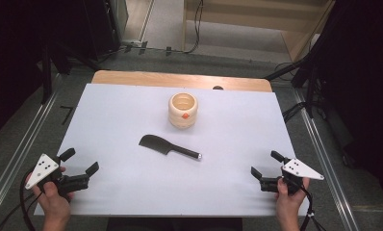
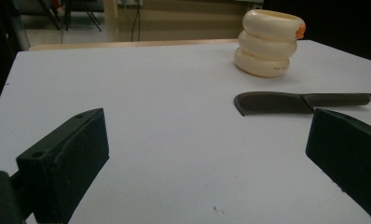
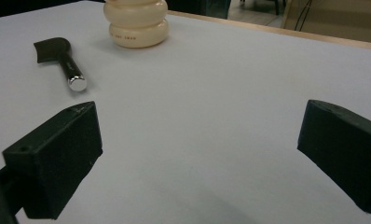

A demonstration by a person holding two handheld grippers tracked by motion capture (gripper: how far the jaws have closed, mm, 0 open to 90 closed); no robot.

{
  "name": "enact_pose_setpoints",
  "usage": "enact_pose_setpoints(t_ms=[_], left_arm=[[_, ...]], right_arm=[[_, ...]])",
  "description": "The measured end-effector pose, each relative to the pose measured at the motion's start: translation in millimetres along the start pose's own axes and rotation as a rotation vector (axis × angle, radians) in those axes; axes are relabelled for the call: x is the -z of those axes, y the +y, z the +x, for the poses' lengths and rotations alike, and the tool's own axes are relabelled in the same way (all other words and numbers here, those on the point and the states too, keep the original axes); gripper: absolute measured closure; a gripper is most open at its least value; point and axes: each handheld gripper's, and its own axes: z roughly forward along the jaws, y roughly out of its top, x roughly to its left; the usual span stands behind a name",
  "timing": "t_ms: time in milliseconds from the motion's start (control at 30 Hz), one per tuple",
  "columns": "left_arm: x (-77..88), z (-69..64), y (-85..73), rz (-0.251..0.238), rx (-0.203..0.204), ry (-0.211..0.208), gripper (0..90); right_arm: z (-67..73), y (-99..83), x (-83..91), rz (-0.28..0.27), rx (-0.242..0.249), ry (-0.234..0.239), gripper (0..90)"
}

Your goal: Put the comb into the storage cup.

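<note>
Black plastic is the comb, and it lies flat near the middle of the white tabletop, its teeth end toward your left and its handle with the shiny tip toward your right. Just behind it, not touching, stands the cream ribbed cup with a small orange mark on its side. Your left tool is at the near left corner of the tabletop, its jaws wide apart with nothing between them. Your right tool is at the near right corner, jaws also wide apart and empty. Both tools are well apart from the comb and point inward toward it.
</note>
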Motion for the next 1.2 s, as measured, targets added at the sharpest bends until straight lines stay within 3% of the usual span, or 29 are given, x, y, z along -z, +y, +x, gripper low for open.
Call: enact_pose_setpoints(t_ms=[367, 433, 500, 633, 733, 1200], left_arm=[[-1.0, -0.5, -0.6, 0.009, 0.005, -0.001, 0.0], [-1.7, -1.3, -0.4, 0.014, 0.0, -0.003, 0.0], [-2.6, -2.3, -0.4, 0.019, -0.011, -0.002, 0.0], [-1.6, -2.8, -0.8, 0.016, -0.012, -0.003, 0.0], [-1.4, -1.8, -0.7, 0.014, -0.006, -0.002, 0.0], [-2.8, -3.0, -0.6, 0.023, -0.012, -0.001, 0.0]], right_arm=[[13.0, 10.8, -2.8, 0.05, 0.084, -0.014, 0.0], [14.2, 16.1, -4.9, 0.073, 0.07, -0.027, 0.0], [16.0, 22.7, -7.5, 0.08, 0.057, -0.012, 0.0], [23.6, 35.8, -13.7, 0.121, 0.11, 0.001, 0.0], [25.3, 40.1, -15.7, 0.134, 0.111, 0.013, 0.0], [23.9, 68.9, -30.1, 0.21, 0.165, 0.089, 0.0]])
